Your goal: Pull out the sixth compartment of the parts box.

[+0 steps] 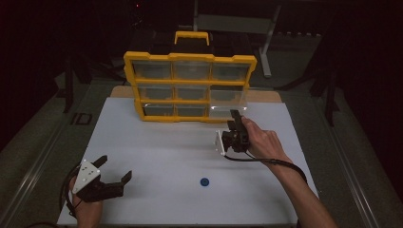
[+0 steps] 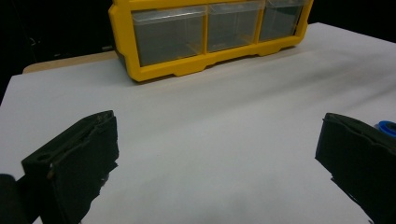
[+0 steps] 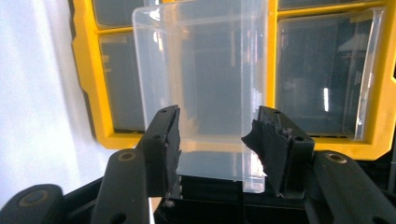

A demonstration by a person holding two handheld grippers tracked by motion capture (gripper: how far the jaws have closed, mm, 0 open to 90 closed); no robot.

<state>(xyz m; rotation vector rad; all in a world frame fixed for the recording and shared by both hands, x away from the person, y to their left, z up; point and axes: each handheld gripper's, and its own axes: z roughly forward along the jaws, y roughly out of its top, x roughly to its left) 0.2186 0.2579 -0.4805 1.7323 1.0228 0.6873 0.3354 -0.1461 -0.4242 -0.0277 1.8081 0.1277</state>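
A yellow organizer (image 1: 190,58) with clear drawers stands upright at the back of the white table top (image 1: 166,152). One clear drawer (image 1: 228,97) in its right column sticks out toward me. My right gripper (image 1: 235,118) points at that drawer. In the right gripper view the drawer (image 3: 205,70) reaches down between the gripper's (image 3: 212,135) jaws, which stand apart and press on nothing. At the front left, my left gripper (image 1: 115,167) rests wide open and holds nothing. A small blue round piece (image 1: 205,182) lies on the table to its right, beside the right jaw in the left gripper view (image 2: 387,127).
The organizer's carry handle (image 1: 191,37) rises behind its top. Dark floor, a metal stand (image 1: 266,42) and other dim equipment surround the table. The organizer's bottom row (image 2: 201,32) lies ahead of the left gripper (image 2: 217,121), across bare white surface.
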